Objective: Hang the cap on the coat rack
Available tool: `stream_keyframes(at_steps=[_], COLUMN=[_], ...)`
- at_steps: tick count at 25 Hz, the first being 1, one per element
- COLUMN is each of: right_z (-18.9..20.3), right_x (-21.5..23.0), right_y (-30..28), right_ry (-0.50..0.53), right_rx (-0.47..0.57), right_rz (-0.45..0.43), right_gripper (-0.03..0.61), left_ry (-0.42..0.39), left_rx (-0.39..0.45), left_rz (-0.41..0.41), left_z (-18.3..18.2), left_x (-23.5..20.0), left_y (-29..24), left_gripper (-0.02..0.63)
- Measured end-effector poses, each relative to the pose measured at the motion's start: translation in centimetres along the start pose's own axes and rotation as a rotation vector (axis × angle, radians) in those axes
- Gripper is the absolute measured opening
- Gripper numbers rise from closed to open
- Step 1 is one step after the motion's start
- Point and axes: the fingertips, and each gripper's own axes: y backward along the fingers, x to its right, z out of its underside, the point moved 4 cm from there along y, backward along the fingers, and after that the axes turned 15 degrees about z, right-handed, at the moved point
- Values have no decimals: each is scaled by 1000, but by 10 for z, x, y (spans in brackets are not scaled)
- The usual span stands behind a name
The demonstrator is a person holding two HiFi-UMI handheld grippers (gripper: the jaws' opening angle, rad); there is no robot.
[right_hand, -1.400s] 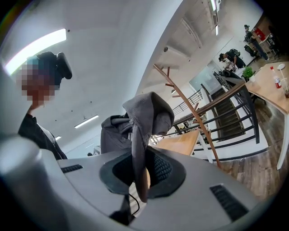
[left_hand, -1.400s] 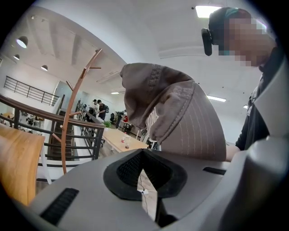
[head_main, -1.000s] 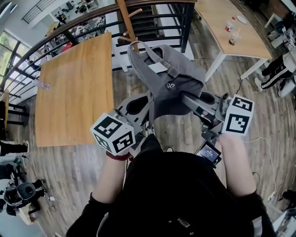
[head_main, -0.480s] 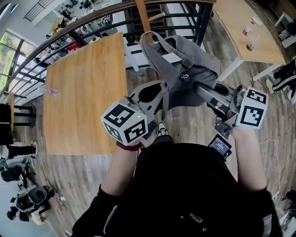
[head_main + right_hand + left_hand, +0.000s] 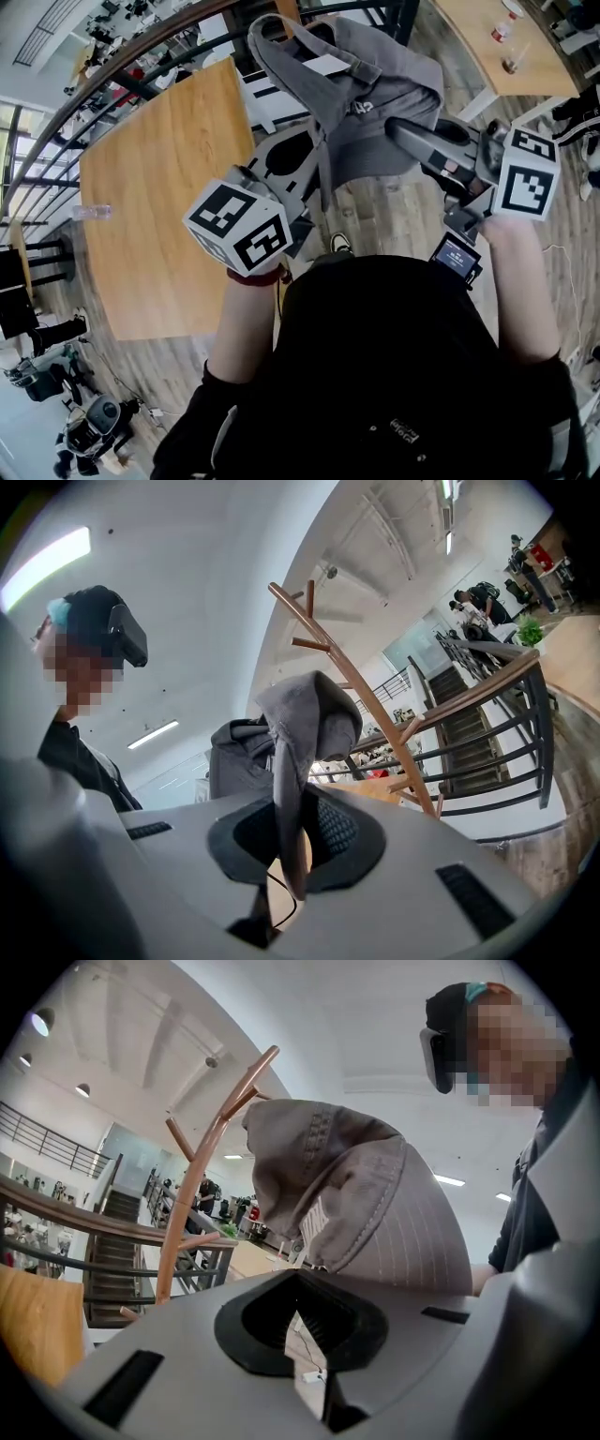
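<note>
I hold a grey cap [image 5: 375, 89] up between both grippers, in front of my chest. My left gripper [image 5: 319, 169] is shut on the cap's lower edge [image 5: 323, 1255], and the crown bulges above its jaws. My right gripper [image 5: 398, 131] is shut on a narrow fold of the cap [image 5: 286, 789] that hangs down between its fingers. The wooden coat rack [image 5: 192, 1194] stands just beyond the cap, with slanted pegs at its top [image 5: 309, 621]. The adjusting strap [image 5: 281, 66] loops out toward the railing. The cap touches no peg.
A large wooden table [image 5: 159, 187] lies at the left, below the grippers. A dark metal railing [image 5: 141, 56] curves behind the rack, with stairs [image 5: 469, 714] past it. A second table [image 5: 487, 47] with bottles stands at the upper right. Another person's feet [image 5: 589, 141] are at the right edge.
The cap and both grippers sit higher in the head view, nearer the railing and the rack, and the whole view has tilted. Both grips on the cap look unchanged.
</note>
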Motion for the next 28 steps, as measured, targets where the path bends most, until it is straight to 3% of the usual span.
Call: stream_keyframes(at_steps=[8, 28], right_z=[1, 10], right_x=[-2, 3], right_y=[-2, -2], right_ry=[-7, -16], right_rx=[-21, -52], right_rz=[26, -66], right_gripper=[38, 38], left_ry=[26, 43], left_rx=[22, 36], left_rz=[15, -69], left_z=[-1, 8], left_x=[-2, 7], left_y=[-1, 0], left_gripper=[-3, -4])
